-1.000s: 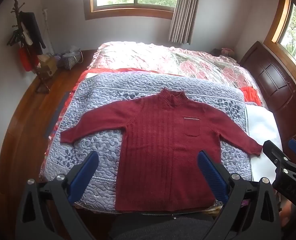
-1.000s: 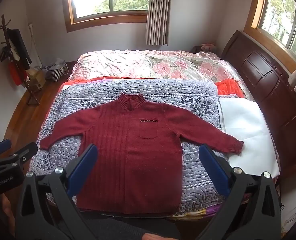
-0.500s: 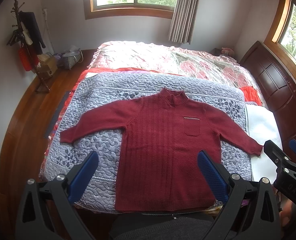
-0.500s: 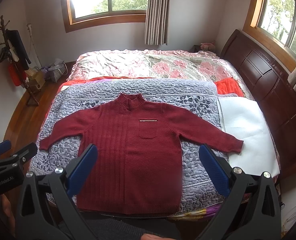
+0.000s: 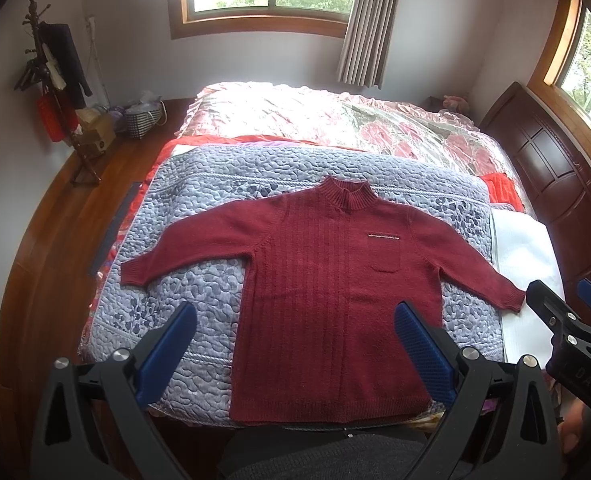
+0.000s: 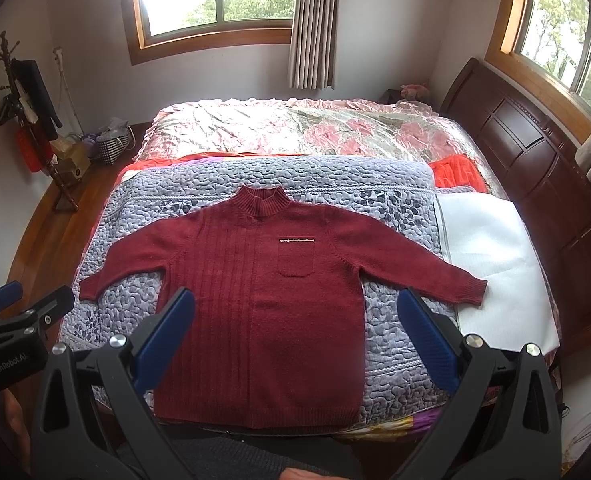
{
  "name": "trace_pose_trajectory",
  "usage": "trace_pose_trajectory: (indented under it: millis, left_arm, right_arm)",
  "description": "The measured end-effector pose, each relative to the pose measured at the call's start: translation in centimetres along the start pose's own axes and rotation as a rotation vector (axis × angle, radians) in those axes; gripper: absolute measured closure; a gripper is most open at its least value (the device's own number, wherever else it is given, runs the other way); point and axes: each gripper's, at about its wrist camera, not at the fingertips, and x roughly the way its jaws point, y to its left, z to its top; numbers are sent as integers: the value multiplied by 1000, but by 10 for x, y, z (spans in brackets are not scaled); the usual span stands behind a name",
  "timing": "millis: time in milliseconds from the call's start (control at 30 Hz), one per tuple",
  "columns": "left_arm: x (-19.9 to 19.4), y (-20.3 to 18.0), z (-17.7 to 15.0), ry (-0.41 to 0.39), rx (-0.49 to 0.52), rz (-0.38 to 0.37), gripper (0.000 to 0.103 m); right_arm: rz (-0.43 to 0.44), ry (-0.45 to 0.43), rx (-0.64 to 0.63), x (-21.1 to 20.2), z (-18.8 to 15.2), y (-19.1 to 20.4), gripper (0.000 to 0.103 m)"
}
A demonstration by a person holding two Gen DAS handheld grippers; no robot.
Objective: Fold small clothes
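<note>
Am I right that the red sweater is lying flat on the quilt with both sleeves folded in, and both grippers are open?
Not quite. The sweater does lie flat on the quilt, and the left gripper and right gripper are open, but both sleeves are spread out to the sides, not folded in. The right wrist view shows this clearly.

Left tool [image 5: 295,340] held level, facing forward, blue-padded fingers [image 5: 166,350] spread wide with nothing between them. Right tool [image 6: 297,338] in the same pose, fingers [image 6: 427,340] likewise parted and empty. Side by side, near but apart: right tool seen at the right edge of the left view, left tool at the left edge of the right view. Part of a hand [image 5: 573,426] behind the right tool, part of another hand [image 6: 13,420] behind the left one.
</note>
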Motion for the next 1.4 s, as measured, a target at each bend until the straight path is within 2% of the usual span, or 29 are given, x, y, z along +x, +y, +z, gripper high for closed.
trace_pose_trajectory:
  millis: [1400]
  left_arm:
    - [4, 2, -1, 5, 1, 3, 4]
  right_arm:
    - [4, 11, 3, 6, -1, -1, 3]
